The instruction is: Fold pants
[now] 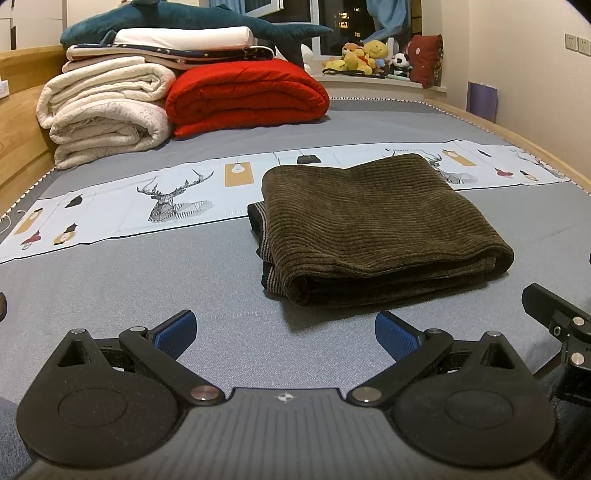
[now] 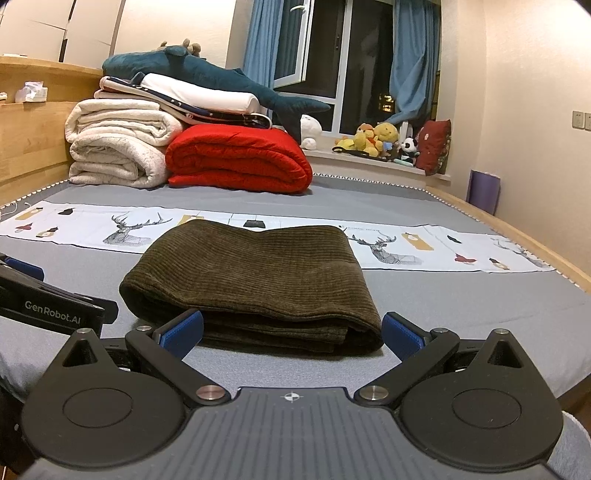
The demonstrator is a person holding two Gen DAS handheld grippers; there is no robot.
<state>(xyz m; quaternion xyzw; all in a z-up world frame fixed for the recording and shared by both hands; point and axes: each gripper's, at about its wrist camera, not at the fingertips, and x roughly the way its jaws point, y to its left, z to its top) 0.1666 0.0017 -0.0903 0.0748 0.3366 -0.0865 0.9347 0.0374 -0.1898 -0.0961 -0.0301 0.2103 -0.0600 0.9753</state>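
The brown corduroy pants lie folded in a thick rectangle on the grey bed sheet; a striped waistband edge shows at their left side. They also show in the right wrist view. My left gripper is open and empty, a little short of the pants and to their left. My right gripper is open and empty, with its blue pads on either side of the pants' near folded edge, not touching that I can tell. The left gripper's body shows at the left of the right wrist view.
A white deer-print cloth strip runs across the bed behind the pants. Folded cream blankets, a red quilt and a plush shark are stacked at the far left. Stuffed toys sit on the windowsill. The bed's wooden edge runs along the right.
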